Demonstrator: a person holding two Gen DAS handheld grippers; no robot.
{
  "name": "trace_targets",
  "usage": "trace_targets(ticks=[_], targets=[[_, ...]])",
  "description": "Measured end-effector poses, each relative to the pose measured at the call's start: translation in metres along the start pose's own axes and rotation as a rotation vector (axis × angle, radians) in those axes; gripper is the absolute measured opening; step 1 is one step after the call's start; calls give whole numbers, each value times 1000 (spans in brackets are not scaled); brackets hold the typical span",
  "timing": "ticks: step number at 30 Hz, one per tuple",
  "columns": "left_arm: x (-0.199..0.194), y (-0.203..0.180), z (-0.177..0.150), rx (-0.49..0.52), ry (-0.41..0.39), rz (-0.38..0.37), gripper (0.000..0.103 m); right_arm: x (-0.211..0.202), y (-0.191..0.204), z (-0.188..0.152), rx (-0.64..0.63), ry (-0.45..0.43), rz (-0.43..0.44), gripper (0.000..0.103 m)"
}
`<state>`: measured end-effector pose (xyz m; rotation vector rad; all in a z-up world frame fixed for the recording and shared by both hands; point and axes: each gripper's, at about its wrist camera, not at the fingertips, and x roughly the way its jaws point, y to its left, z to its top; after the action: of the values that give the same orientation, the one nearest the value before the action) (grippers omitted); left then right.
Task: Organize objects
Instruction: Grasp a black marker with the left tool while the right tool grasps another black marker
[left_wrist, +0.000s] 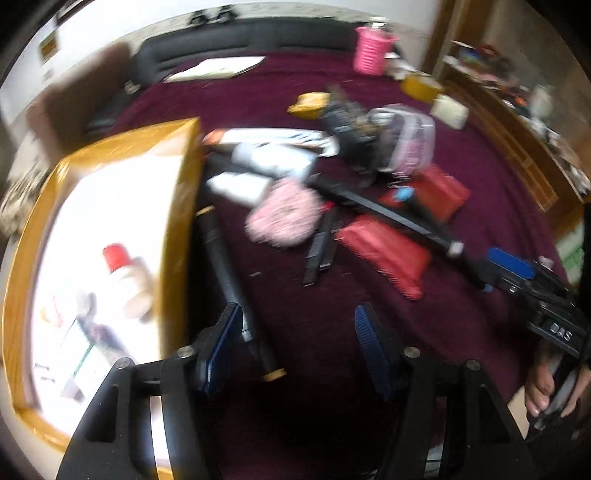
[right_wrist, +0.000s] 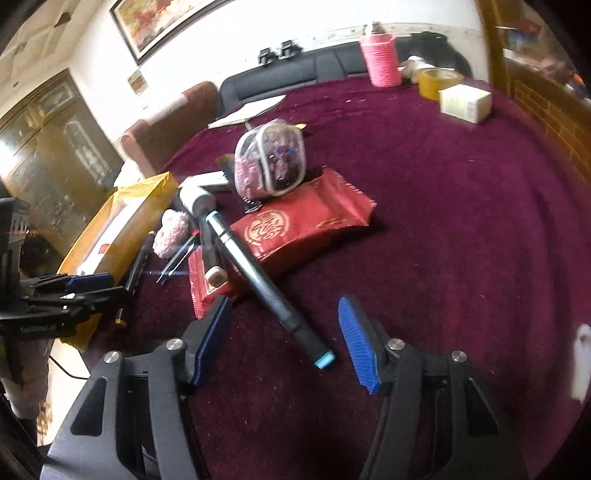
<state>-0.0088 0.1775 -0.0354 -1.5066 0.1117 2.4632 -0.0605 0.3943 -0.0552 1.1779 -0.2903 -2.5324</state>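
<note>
1. Left gripper (left_wrist: 295, 345): jaws are seen spread over a maroon cloth (left_wrist: 295, 314), nothing between the pads; a black tube (left_wrist: 236, 284) lies just beside its left finger
2. Yellow box (left_wrist: 184, 206): placed left of the left gripper, a red-capped bottle (left_wrist: 125, 280) lying inside
3. Right gripper (right_wrist: 284, 341): jaws are seen spread, pinching nothing; the capped end of a dark pen (right_wrist: 266, 280) lies between the fingers, untouched
4. Red packet (right_wrist: 303, 225) and clear pouch (right_wrist: 269, 162): set ahead of the right gripper
5. Room: a dark sofa (right_wrist: 295, 70) and a framed picture (right_wrist: 155, 22) are seen beyond the cloth; a pink cup (right_wrist: 380, 59) stands at its far edge
</note>
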Motion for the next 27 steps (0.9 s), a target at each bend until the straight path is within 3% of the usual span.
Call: trace_targets(ticks=[2,4,5,8,10,12,17,20,25,27], targets=[[9,2,0,-18,36,37,54,8,4,1,-19,18,-29,45],[20,-2,-1,-5,78,53,54,12,7,-1,-19,26,-24,42],[23,-4,-1,3,82,80,50,14,8,-2,-14,31,-27,32],[27,-1,0,16,78,188,22,17,12,-4,-10,44,-60,27],[25,5,-1,12,73,198,13,16,13,-6,-2,44,-50,20],[20,10,-4,12,70,160,13,16,14,-9,14,57,-41,14],[1,3,-27,48,59,59,12,13,14,-16,69,64,-13,13],[-8,-4,-38,39,95,-59,12,7,15,-24,99,76,-6,13],[-6,-30,-42,110,84,-67,14,-4,18,-38,136,119,-19,14],[-5,-30,-36,104,75,-63,27,-6,18,-39,146,120,-21,15]])
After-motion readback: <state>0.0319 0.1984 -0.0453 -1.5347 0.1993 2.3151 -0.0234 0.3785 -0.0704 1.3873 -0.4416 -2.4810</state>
